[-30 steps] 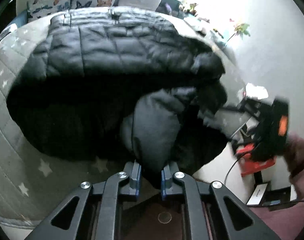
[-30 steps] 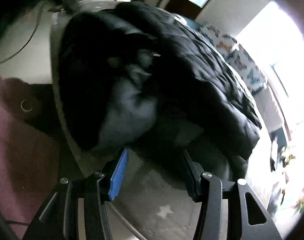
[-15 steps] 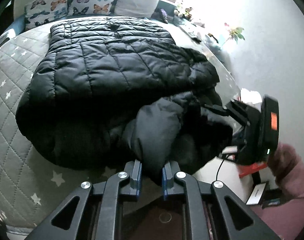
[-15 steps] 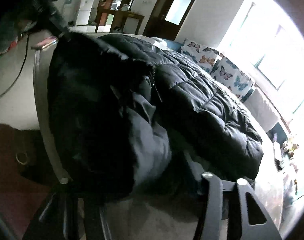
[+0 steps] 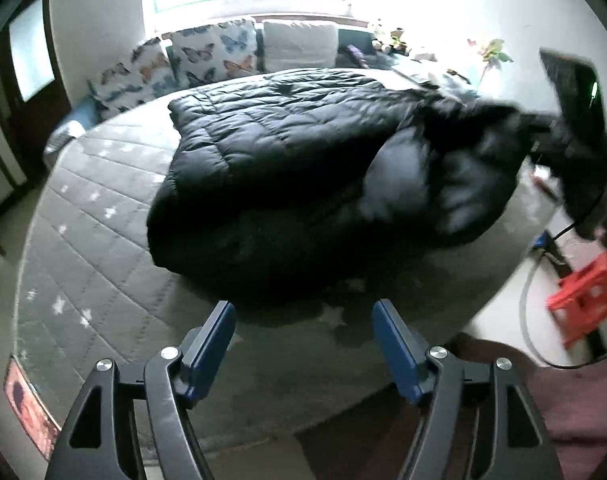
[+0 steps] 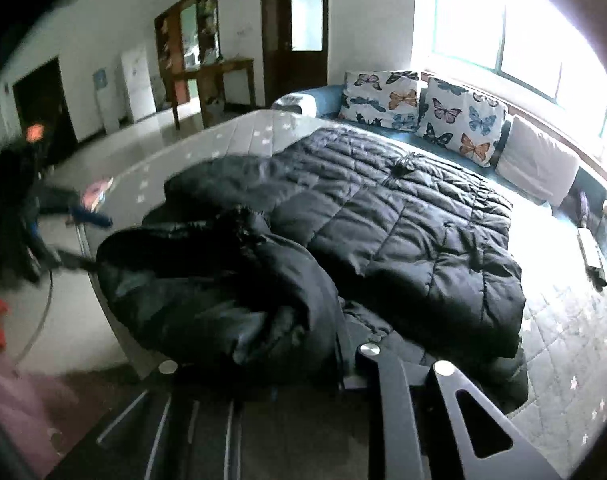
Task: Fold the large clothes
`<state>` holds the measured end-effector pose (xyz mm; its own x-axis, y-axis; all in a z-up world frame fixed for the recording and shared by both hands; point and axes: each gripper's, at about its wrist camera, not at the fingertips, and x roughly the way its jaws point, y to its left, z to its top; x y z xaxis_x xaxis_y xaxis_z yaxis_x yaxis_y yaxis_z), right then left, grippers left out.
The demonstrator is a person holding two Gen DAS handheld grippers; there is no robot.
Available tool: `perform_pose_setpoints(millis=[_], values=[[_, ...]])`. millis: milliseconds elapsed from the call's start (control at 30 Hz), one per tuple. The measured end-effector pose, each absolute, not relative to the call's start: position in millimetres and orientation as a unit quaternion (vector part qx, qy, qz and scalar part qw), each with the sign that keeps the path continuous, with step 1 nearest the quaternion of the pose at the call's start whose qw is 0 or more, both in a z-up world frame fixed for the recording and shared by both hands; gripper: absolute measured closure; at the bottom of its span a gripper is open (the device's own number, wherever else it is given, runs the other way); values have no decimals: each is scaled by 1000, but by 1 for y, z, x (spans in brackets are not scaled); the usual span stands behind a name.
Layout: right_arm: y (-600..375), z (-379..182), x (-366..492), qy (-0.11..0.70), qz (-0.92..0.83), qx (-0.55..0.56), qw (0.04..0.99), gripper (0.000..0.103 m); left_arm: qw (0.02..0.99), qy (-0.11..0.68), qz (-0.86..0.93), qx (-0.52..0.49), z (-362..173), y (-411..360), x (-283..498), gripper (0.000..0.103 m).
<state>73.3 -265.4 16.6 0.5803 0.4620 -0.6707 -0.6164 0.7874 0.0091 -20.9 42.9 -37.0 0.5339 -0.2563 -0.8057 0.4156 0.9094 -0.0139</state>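
Observation:
A large black quilted puffer coat (image 5: 287,168) lies spread on a grey star-patterned bed (image 5: 83,240). My left gripper (image 5: 303,344) is open and empty, just off the coat's near edge. In the left wrist view my right gripper (image 5: 575,136) is at the far right, lifting a bunched part of the coat. In the right wrist view the coat (image 6: 403,224) fills the middle and a bunched fold (image 6: 231,304) drapes over my right gripper (image 6: 263,368), whose fingertips are hidden under the fabric.
Butterfly-print cushions (image 6: 419,108) and a white cushion (image 6: 539,164) line the bed's far side under a bright window. A red plastic stool (image 5: 583,300) and a cable lie on the floor. A wooden table (image 6: 211,80) and door stand beyond.
My left gripper has let go of the coat fold, opened and pulled back. My right gripper has closed in on the bunched fabric and lifted it.

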Motion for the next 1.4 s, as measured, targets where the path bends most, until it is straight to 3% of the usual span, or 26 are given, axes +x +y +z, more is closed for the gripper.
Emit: perform_pose_setpoints(millis=[333, 567, 667, 1167, 1400], values=[[-265, 32, 90, 331, 298, -86, 891, 83, 892, 366, -102, 247, -83, -2, 8, 29], [-267, 25, 78, 317, 292, -90, 898, 84, 912, 300, -97, 264, -88, 4, 6, 59], [-268, 24, 66, 311, 294, -92, 899, 84, 918, 291, -103, 249, -88, 13, -7, 64], [-274, 38, -27, 303, 330, -110, 887, 86, 928, 306, -121, 174, -56, 55, -109, 66], [-271, 47, -9, 297, 324, -97, 893, 86, 936, 306, -110, 135, -34, 64, -103, 66]])
